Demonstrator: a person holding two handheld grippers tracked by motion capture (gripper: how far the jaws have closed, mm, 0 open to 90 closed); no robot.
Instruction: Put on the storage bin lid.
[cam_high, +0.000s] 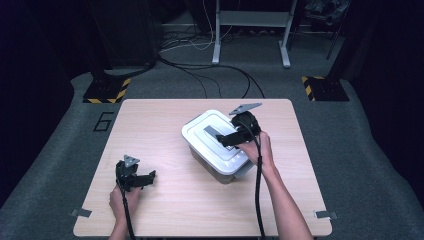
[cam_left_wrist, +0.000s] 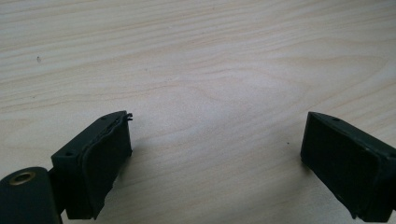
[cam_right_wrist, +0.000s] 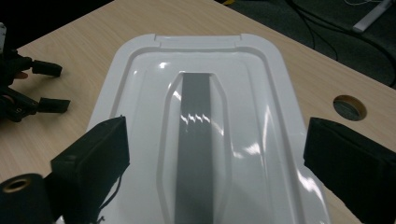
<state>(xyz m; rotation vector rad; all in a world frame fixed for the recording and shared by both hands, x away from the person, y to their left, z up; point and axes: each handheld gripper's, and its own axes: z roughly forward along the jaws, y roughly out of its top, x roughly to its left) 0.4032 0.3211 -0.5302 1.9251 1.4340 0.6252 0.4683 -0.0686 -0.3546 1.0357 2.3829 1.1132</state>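
The table (cam_high: 165, 200) looks like pale wood or wood-look laminate, smooth and matt, with fine grain lines. The box's lid (cam_right_wrist: 201, 135), at the centre of the right gripper view, is white plastic, smooth and glossy with bright highlights; the grey handle strip (cam_right_wrist: 198, 154) down its middle is shiny too. The box body (cam_high: 220, 172) below looks like clear plastic. The left gripper (cam_left_wrist: 215, 163) has matt black pads (cam_left_wrist: 107, 163), rough at the edges. The floor (cam_high: 370, 150) looks like grey carpet.

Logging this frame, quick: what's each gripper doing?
Left gripper: open, holding nothing, over the bare table.
Right gripper: open above the box lid, holding nothing.
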